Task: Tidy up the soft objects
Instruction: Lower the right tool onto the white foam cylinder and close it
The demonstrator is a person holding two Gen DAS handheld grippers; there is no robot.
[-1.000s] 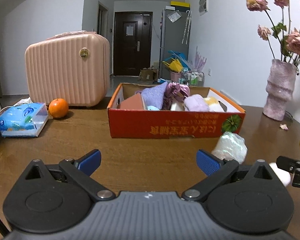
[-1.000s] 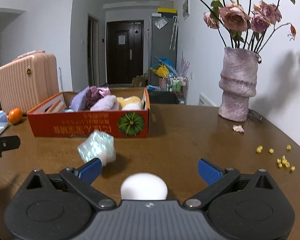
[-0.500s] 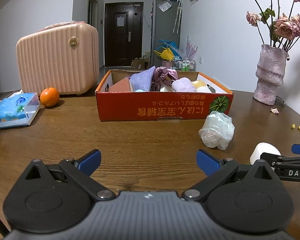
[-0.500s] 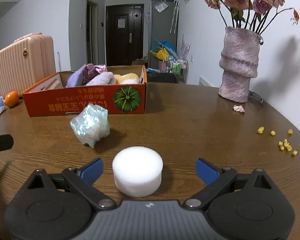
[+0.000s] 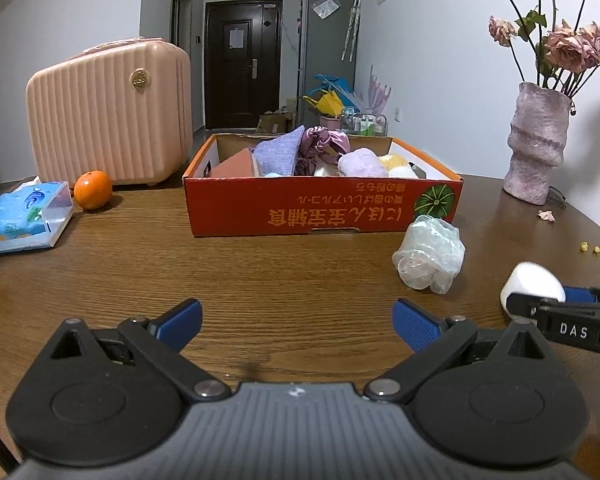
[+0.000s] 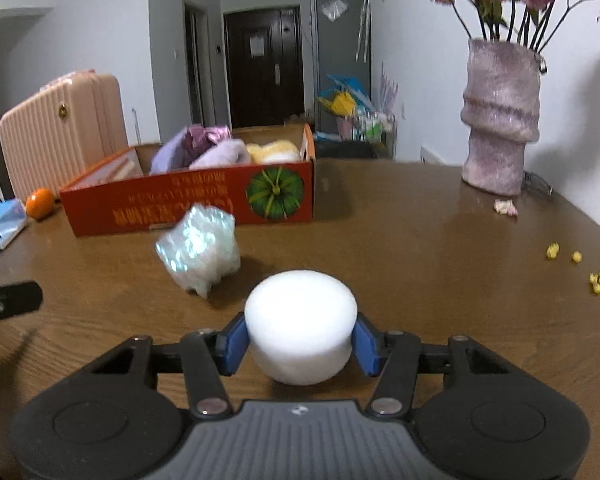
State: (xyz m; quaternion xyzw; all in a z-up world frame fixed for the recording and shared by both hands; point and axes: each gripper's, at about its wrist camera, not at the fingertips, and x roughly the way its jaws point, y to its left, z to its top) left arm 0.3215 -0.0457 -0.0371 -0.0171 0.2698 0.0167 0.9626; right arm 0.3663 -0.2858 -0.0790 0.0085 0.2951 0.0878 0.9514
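R gripper (image 6: pixel 300 340) just closed on white foam puck (image 6: pixel 300 324).
Puck upright, flat face up, no long axis; L gripper (image 5: pixel 296 322) wide, empty.

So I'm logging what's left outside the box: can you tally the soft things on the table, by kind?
White foam cylinder, between the right tool's pads: 1
Crumpled clear plastic bag, lying loose near the red box: 1
Total: 2
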